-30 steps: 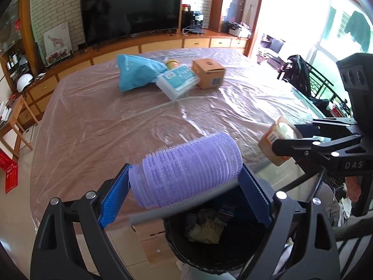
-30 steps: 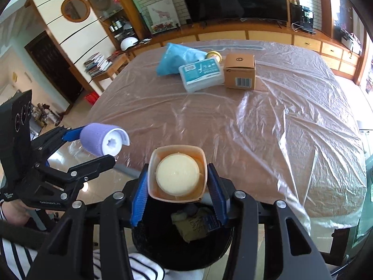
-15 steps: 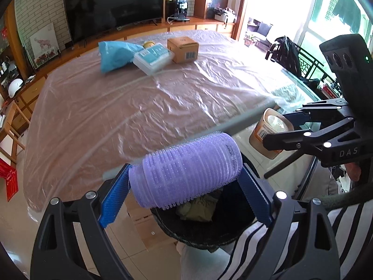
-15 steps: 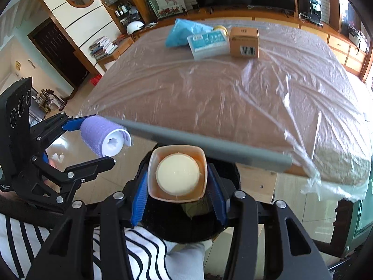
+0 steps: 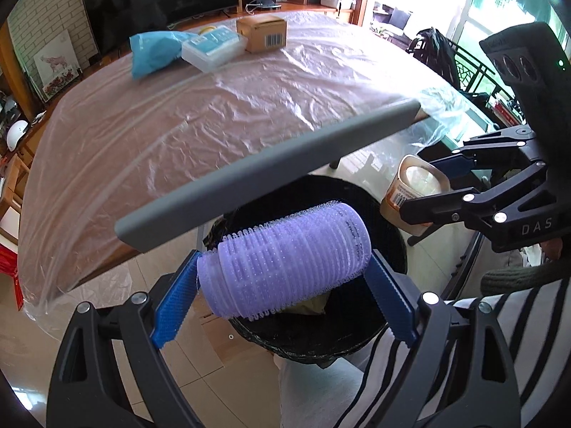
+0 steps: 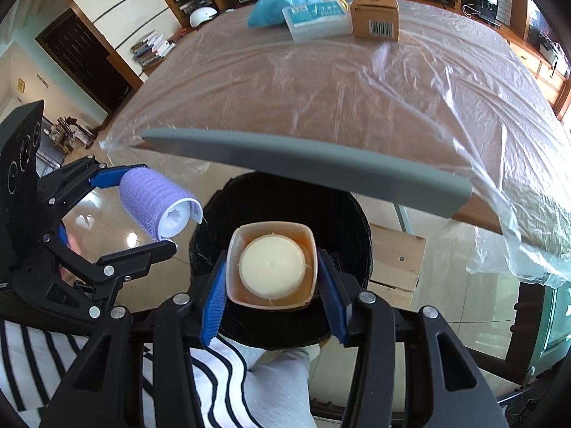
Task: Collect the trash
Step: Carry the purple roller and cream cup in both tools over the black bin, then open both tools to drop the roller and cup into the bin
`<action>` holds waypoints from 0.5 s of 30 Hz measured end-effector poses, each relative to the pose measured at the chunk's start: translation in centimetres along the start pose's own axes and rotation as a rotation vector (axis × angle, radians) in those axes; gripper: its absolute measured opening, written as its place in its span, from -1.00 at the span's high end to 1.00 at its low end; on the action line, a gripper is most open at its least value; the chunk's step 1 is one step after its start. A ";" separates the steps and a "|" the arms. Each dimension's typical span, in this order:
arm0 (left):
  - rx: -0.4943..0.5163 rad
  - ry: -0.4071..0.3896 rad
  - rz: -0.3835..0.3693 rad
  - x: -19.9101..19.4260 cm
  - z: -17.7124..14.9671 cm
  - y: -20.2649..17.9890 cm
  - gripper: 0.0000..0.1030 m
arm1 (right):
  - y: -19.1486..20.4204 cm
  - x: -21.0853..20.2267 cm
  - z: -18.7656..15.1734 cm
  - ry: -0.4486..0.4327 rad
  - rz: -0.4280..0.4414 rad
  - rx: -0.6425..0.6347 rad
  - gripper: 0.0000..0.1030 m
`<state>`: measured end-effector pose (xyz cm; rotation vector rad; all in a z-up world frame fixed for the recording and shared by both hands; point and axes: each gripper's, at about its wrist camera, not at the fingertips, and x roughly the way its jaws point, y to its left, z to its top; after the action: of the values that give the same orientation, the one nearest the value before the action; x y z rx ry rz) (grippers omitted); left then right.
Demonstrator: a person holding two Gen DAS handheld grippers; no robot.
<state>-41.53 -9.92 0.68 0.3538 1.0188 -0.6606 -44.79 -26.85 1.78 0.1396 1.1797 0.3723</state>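
Note:
My left gripper (image 5: 283, 294) is shut on a purple hair roller (image 5: 282, 262), held over the black trash bin (image 5: 389, 235) in front of the table edge. In the right wrist view the roller (image 6: 157, 205) sits left of the bin (image 6: 342, 214). My right gripper (image 6: 273, 301) is shut on a small orange jar with a cream lid (image 6: 272, 264), directly above the bin's opening. The jar also shows in the left wrist view (image 5: 410, 192), at the bin's right rim. Crumpled paper lies in the bin.
A plastic-covered table (image 5: 178, 117) carries a blue bag (image 5: 153, 51), a clear tissue pack (image 5: 212, 48) and a cardboard box (image 5: 262, 32) at its far side. A wooden crate (image 6: 396, 264) stands under the table. My striped-sleeved body is close behind the bin.
Both grippers have risen and pulled back from the table while tilting down, so the bin now lies fully below them. Both keep their hold on the roller and the jar.

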 end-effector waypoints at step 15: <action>0.024 0.029 0.042 2.9 -0.5 -0.4 -0.77 | -0.7 3.5 -0.3 0.022 -0.062 -0.004 0.10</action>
<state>-41.11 -10.96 -2.09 0.4054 1.0288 -0.6323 -43.80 -26.32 -1.61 0.0954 1.2023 0.3223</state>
